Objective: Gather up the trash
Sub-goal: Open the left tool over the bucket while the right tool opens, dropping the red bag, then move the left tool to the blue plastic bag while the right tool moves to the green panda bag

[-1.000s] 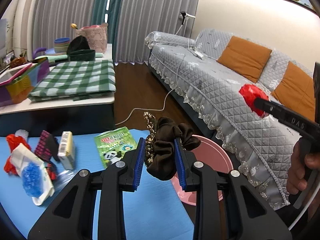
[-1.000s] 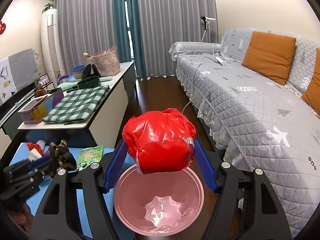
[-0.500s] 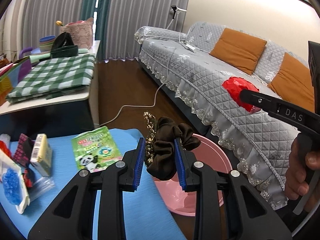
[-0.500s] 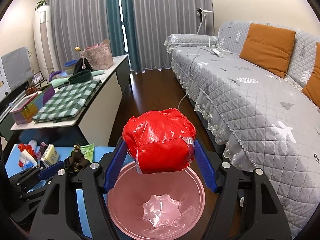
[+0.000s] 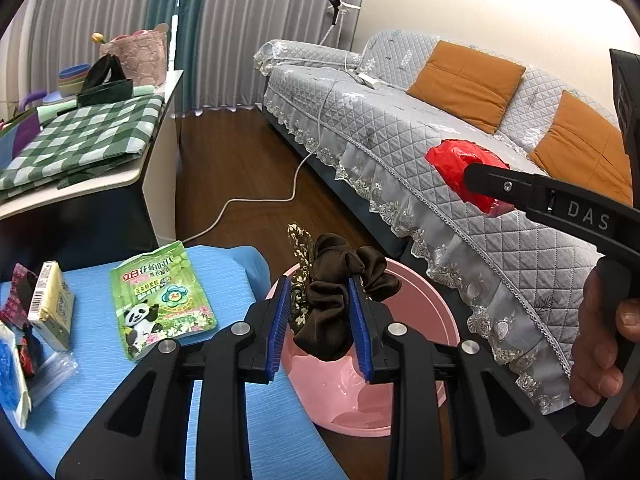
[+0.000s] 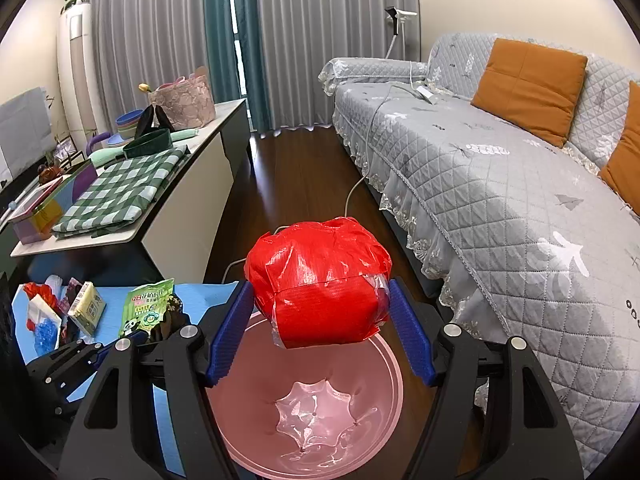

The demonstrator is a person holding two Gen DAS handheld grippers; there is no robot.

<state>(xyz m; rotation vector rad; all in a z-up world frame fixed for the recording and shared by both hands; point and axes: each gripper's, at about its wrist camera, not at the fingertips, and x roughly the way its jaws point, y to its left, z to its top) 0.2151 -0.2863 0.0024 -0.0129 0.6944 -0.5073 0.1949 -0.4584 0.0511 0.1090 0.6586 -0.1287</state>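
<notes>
My left gripper [image 5: 320,300] is shut on a dark brown fabric scrunchie [image 5: 336,300] and holds it over the near rim of the pink bin [image 5: 424,312], which stands on the floor beside the blue table. My right gripper [image 6: 320,312] is shut on a crumpled red plastic wad [image 6: 320,280] and holds it above the pink bin [image 6: 384,400], which is empty inside. The red wad [image 5: 460,172] and right gripper also show at the right of the left wrist view. The left gripper [image 6: 156,328] shows at the lower left of the right wrist view.
On the blue table [image 5: 224,264] lie a green panda packet [image 5: 160,300], a yellow box [image 5: 52,304] and other wrappers at the left. A grey sofa [image 6: 500,184] runs along the right. A white cable [image 5: 248,208] crosses the wood floor. A low cabinet [image 6: 160,208] stands at left.
My left gripper has carried the scrunchie rightward, from above the table's edge to over the bin's rim. The right gripper has stayed above the bin with the red wad.
</notes>
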